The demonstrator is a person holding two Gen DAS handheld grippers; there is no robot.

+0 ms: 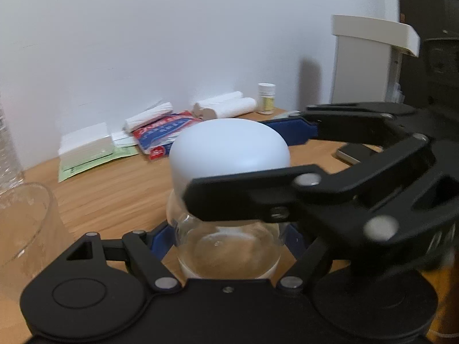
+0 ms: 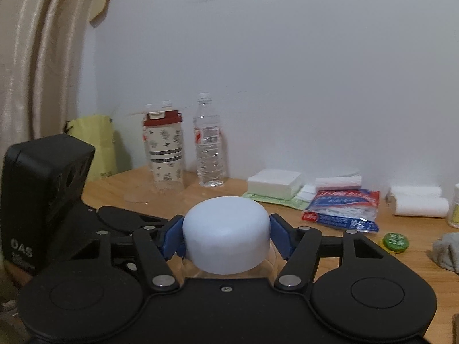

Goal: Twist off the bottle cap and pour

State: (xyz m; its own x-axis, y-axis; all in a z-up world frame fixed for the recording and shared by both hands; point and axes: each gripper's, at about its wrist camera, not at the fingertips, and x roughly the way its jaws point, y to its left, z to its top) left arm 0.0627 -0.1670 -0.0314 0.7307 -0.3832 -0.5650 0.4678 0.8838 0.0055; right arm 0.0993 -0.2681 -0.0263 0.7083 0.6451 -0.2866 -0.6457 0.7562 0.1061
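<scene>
The glass bottle [image 1: 228, 246] stands upright on the wooden table [image 1: 114, 189], held at 2 levels. The left gripper [image 1: 228, 239] is closed on the clear rounded body, its blue pads [image 1: 160, 238] pressed to either side just below the shoulder. The right gripper [image 2: 226, 236] is closed on the wide, domed white cap [image 2: 226, 236], with 1 blue pad [image 2: 172, 236] seated on each side of the cap wall; in the left wrist view its black fingers cross in front of the cap. The cap is still seated on the neck, so unscrewing appears to be at its start. Judged from its look, the bottle is rigid, smooth and breakable, and heavier than plastic; the body grip should be firm enough to resist twist without crushing. The cap is matte and stiff, but its rounded top offers no purchase, so the hold belongs low on the straight side wall. A clear drinking glass [image 1: 25, 223] stands near the bottle at the left edge of the left wrist view, the likely pour target.
</scene>
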